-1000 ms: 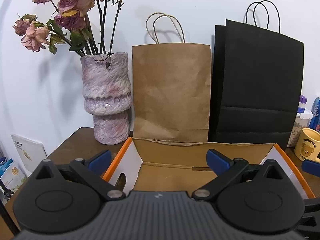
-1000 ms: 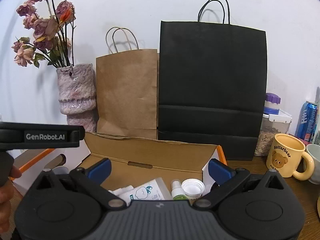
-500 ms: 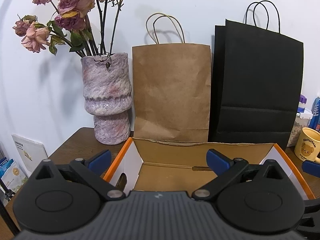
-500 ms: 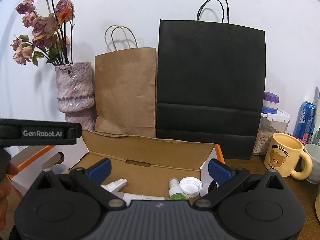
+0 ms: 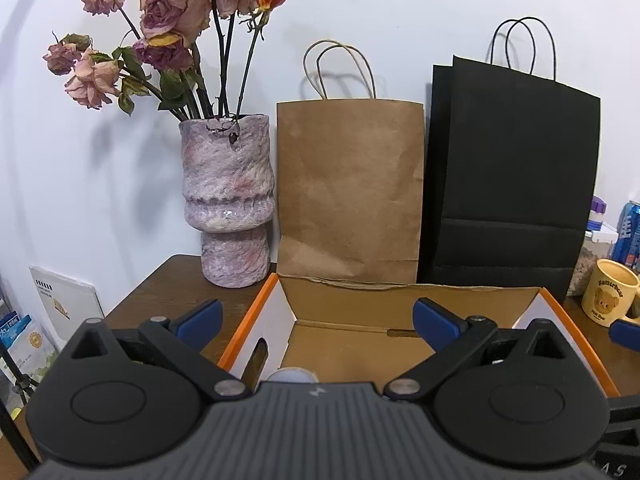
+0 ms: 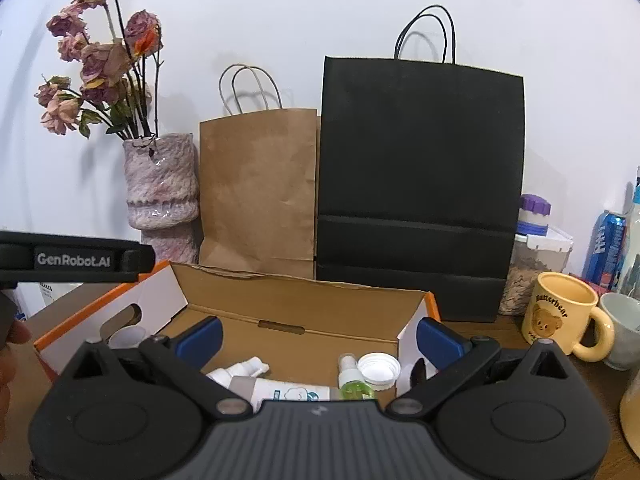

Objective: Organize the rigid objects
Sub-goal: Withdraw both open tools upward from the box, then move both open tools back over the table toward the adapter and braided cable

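Note:
An open cardboard box (image 5: 360, 292) with an orange rim stands on the brown table; it also shows in the right wrist view (image 6: 304, 280). Inside it lie a white tube (image 6: 288, 390), a white pump bottle (image 6: 240, 370), a small green spray bottle (image 6: 352, 380) and a white cap (image 6: 378, 368). A pale round lid (image 5: 290, 374) peeks out at the box's left end. My left gripper (image 5: 316, 316) is open and empty above the box. My right gripper (image 6: 318, 332) is open and empty over the box's contents.
A pink vase (image 5: 226, 200) of dried roses, a brown paper bag (image 5: 352, 184) and a black paper bag (image 5: 508, 172) stand behind the box. A yellow bear mug (image 6: 560, 316), a grey cup (image 6: 620, 332), a food jar (image 6: 532, 264) and a blue can (image 6: 608, 248) stand at the right.
The right gripper has pulled back and tilted down a little, showing more of the box's contents. The left gripper has barely moved; the round lid now shows below it.

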`<state>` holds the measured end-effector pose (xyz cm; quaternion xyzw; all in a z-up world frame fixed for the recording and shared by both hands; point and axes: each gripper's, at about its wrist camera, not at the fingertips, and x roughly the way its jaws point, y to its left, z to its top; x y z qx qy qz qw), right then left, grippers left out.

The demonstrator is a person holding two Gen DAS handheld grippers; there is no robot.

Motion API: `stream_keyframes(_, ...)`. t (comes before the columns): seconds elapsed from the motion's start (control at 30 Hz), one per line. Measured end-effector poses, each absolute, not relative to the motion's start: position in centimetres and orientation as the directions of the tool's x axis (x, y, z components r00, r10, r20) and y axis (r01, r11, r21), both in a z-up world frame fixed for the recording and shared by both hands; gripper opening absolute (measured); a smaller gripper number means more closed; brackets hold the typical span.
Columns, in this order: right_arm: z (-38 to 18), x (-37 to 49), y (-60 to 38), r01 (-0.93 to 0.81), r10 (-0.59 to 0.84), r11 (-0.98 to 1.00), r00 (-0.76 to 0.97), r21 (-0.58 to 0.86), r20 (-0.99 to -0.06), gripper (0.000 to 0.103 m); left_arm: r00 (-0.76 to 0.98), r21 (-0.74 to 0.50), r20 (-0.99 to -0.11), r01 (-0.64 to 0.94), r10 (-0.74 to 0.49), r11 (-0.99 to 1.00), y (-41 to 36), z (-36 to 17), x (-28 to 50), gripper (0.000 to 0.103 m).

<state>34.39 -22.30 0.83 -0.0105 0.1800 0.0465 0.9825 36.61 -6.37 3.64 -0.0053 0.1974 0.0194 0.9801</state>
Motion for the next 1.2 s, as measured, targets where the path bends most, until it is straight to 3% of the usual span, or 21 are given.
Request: stream_keyframes(1.2, 1.4, 22.0, -25.0, -0.087, 0.077, 0.996, 0.943, -0.018, -0.325, 0.103, 0.927, -0.003, -0.376, 0.000, -0.001, 1.000, -5.3, 3.5, 25.0, 0.103)
